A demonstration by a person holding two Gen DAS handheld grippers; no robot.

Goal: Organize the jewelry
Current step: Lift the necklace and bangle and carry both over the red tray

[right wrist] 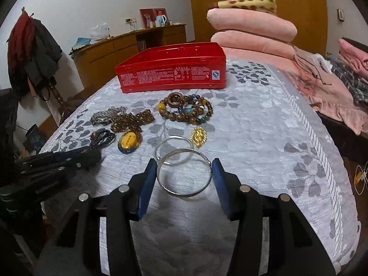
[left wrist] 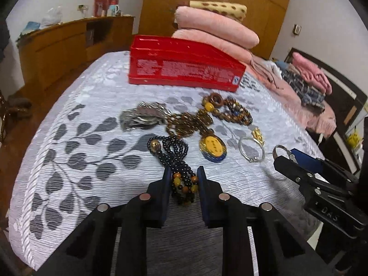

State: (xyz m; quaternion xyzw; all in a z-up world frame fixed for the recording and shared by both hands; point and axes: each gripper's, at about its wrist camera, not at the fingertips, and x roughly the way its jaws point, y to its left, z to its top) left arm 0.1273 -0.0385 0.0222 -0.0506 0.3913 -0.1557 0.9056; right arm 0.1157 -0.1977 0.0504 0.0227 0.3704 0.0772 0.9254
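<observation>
Black beads sit squeezed between the left fingers. The right fingers grip a silver bangle. The red box lies far ahead.

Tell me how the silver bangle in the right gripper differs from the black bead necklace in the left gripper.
The silver bangle is one rigid, plain metal ring; the black bead necklace is limp, bunched strands with amber beads. The right gripper spans the bangle widely; the left gripper pinches the necklace narrowly. Both lie by loose jewelry before the red tin.
</observation>
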